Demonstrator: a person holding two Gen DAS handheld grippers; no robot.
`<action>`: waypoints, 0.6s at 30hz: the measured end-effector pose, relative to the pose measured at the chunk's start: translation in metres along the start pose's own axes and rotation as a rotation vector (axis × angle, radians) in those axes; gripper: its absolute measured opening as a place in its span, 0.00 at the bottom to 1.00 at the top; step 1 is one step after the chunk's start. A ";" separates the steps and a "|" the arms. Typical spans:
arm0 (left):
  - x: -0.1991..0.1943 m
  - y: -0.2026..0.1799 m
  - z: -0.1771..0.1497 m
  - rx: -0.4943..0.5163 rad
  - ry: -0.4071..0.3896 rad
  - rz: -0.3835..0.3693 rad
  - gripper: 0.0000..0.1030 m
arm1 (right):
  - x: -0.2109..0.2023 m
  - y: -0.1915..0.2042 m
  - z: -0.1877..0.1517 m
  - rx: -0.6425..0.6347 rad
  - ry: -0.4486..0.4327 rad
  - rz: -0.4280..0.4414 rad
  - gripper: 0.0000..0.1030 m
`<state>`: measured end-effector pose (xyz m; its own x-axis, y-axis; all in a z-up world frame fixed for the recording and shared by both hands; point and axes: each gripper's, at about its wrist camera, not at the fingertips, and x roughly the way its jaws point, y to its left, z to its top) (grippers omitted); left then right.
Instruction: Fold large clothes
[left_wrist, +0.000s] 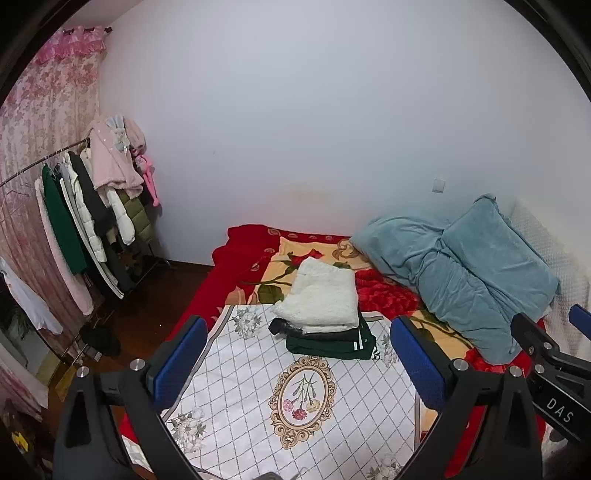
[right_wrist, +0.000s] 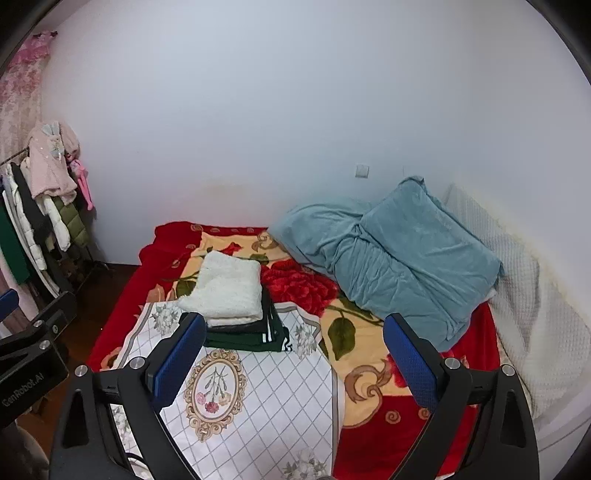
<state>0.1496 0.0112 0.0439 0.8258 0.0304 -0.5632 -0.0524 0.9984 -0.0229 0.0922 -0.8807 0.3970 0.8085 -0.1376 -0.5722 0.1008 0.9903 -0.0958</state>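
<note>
Beyond both hand-held grippers (left_wrist: 299, 365), folded clothes (left_wrist: 325, 317).

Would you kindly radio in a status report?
Left gripper open, empty. Right gripper open, empty. Folded stack sits on white cloth. Nothing blocking.

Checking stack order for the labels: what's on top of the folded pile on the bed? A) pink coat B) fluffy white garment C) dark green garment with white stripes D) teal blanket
B: the fluffy white garment lies folded on top of the pile, with the dark green striped garment under it; the teal blanket is bunched apart at the head of the bed, and both grippers are open and empty.
</note>
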 end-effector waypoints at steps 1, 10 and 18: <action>-0.003 0.000 -0.001 0.000 -0.002 0.000 0.99 | -0.003 0.000 0.000 0.000 -0.007 0.003 0.95; -0.023 -0.007 -0.008 0.003 -0.028 0.007 0.99 | -0.031 -0.010 0.004 -0.003 -0.055 0.015 0.96; -0.033 -0.009 -0.015 -0.004 -0.037 0.016 0.99 | -0.037 -0.014 0.002 -0.011 -0.053 0.026 0.97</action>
<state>0.1142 0.0001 0.0508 0.8450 0.0481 -0.5326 -0.0679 0.9975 -0.0178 0.0622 -0.8899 0.4212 0.8401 -0.1107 -0.5310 0.0736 0.9932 -0.0907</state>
